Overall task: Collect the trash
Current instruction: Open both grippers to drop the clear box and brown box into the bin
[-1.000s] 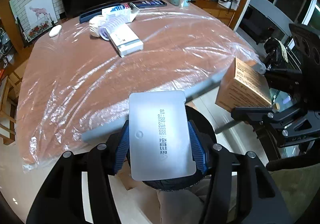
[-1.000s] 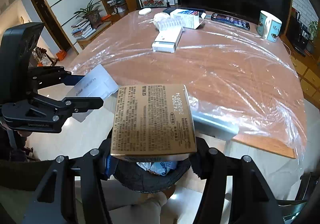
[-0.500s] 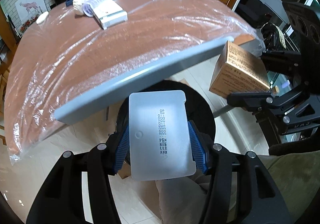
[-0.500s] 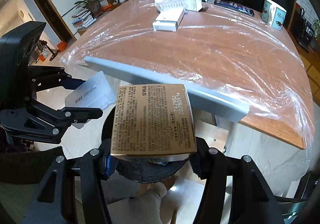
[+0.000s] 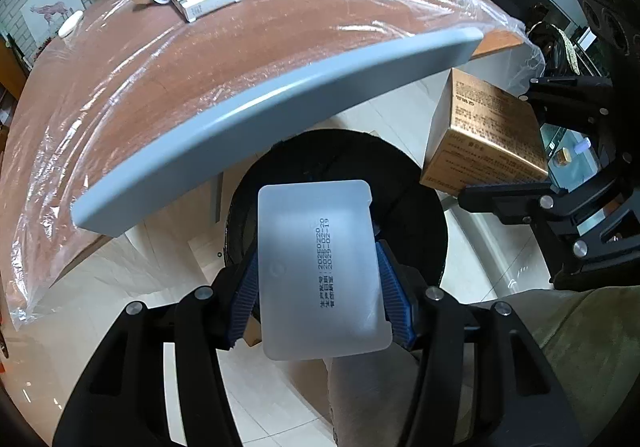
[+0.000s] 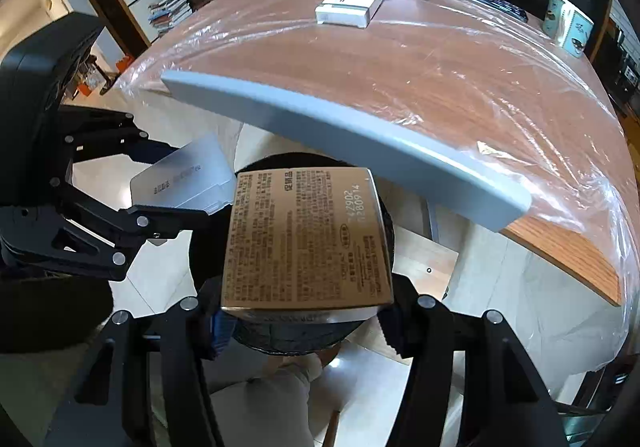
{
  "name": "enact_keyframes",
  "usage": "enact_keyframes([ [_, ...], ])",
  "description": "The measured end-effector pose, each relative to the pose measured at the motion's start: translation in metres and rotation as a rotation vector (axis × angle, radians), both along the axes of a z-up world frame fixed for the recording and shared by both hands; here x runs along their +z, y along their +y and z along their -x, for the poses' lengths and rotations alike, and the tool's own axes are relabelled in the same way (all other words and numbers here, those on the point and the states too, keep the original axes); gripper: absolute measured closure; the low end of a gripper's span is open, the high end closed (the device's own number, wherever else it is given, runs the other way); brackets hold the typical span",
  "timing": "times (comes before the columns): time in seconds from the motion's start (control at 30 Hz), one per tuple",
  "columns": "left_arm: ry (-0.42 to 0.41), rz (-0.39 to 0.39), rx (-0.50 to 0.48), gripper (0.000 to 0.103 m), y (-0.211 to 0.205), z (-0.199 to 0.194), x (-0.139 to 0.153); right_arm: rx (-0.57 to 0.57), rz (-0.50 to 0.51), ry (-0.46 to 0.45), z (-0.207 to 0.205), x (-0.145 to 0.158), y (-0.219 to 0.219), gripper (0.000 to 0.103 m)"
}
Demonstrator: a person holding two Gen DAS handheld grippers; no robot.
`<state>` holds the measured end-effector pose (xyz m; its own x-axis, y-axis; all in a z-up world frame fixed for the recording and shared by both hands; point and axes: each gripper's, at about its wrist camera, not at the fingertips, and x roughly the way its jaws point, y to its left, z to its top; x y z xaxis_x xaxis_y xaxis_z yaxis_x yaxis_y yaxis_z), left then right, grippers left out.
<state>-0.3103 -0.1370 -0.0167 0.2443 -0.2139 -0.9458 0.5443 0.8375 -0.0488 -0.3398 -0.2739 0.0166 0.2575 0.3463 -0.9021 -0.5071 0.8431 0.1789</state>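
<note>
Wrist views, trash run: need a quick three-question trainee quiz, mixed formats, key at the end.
1. True or false: the left gripper is shut on a frosted white plastic tray.
2. What does the right gripper hold? A) mug B) gold carton C) remote
3. Fill in: both items hang above the black ____ on the floor, beside the plastic-covered table.

Key: 1 true; 2 B; 3 bin

Frosted white tray (image 5: pixel 320 271) with black print; gold box (image 6: pixel 304 239); black bin (image 5: pixel 416 183).
</note>
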Motion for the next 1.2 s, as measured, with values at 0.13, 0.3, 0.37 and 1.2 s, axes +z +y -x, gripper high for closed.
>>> enact_keyframes([
  [0.13, 0.008, -0.018, -0.006, 0.047, -0.003, 0.002, -0.009, 0.013, 0.016, 0.011, 0.0, -0.009, 0.003, 0.045],
  [0.3, 0.021, -0.041, -0.012, 0.047, -0.008, 0.005, -0.021, 0.027, 0.036, 0.02, -0.001, -0.018, 0.007, 0.045],
  [0.37, 0.026, -0.047, -0.013, 0.047, -0.009, 0.006, -0.025, 0.029, 0.042, 0.026, -0.002, -0.023, 0.008, 0.045],
  [1.2, 0.077, -0.117, -0.016, 0.047, -0.013, -0.001, -0.068, 0.016, 0.1, 0.091, -0.013, -0.062, 0.015, 0.045],
])
